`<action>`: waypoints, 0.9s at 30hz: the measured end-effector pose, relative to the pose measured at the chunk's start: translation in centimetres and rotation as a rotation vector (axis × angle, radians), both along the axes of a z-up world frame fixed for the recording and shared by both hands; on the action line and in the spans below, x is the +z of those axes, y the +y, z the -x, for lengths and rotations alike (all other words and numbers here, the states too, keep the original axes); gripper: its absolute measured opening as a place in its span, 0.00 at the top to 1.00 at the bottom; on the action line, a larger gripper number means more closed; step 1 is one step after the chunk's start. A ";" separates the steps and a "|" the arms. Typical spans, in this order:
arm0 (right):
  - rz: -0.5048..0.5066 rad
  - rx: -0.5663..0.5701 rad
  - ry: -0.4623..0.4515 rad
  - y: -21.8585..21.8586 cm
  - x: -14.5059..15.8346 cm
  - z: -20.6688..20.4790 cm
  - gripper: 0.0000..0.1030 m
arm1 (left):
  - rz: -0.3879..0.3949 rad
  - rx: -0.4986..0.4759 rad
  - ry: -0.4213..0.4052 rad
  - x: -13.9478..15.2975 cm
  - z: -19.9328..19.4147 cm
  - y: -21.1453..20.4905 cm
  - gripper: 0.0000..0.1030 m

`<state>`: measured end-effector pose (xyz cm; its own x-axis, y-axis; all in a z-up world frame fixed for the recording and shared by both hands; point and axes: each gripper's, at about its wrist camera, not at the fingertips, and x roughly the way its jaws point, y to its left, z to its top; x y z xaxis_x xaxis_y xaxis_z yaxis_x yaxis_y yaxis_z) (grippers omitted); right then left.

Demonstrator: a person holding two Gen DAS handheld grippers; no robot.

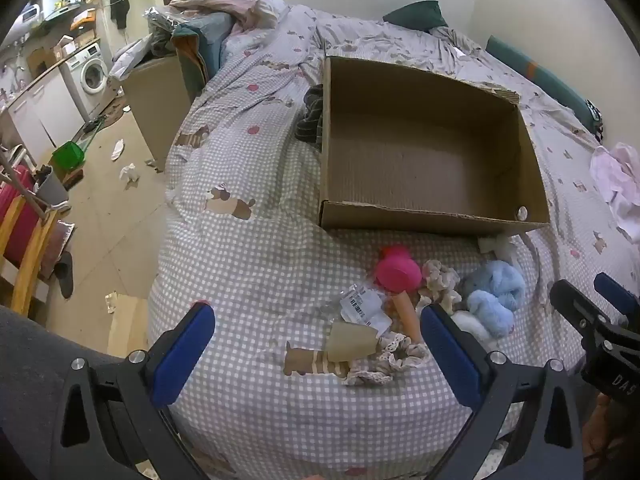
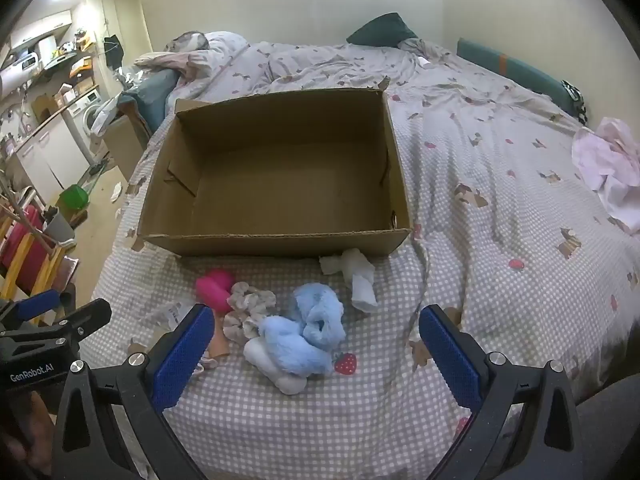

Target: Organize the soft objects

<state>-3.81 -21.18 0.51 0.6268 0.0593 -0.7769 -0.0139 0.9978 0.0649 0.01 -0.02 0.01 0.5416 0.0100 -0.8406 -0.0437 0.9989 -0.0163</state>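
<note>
Hovering low over the near end of the bed (image 2: pixel 500 208), both grippers have their blue-padded jaws spread wide with nothing between them. The left gripper (image 1: pixel 318 354) sits above a frilly beige scrunchie (image 1: pixel 394 356) and a tan card tag (image 1: pixel 352 342) lying on the gingham cover, while the right gripper (image 2: pixel 316 346) frames the fluffy blue piece (image 2: pixel 308 336) from just short of it, not touching.

Just past the fingertips lies the little heap of soft things. In the right wrist view the fluffy blue piece rests partly on a white sock (image 2: pixel 276 368), with a second beige scrunchie (image 2: pixel 250 310) touching it on the left and a bright pink soft object (image 2: pixel 216 286) beside that. A peach-coloured piece (image 1: pixel 410 314) pokes out from under the pink one, and a crinkled plastic wrapper with a barcode label (image 1: pixel 362 306) lies next to it (the print is too small to read). A rolled white sock (image 2: pixel 360 276) lies slightly apart, close to the front wall of the box.

Beyond the heap stands an open cardboard box (image 2: pixel 276 240), upright on the bed, its brown floor visible. A dark striped garment (image 1: pixel 312 120) is bunched against its left wall. Farther off, a pink cloth (image 2: pixel 608 164) lies crumpled at the right edge of the bed and a dark green pillow (image 2: pixel 382 32) rests against the far wall. A washing machine (image 1: pixel 94 76) stands across the room.
</note>
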 end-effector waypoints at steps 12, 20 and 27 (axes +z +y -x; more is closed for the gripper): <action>0.002 0.000 0.001 0.2 0.0 0.1 0.00 | -0.012 0.002 -0.005 0.2 -0.1 -0.6 0.01; 0.003 0.001 -0.004 0.3 0.1 0.0 0.00 | -0.002 0.002 -0.012 0.1 0.0 -0.4 0.01; 0.007 0.002 -0.003 0.4 -0.1 0.0 0.00 | 0.002 0.003 -0.014 0.2 0.0 -0.2 0.01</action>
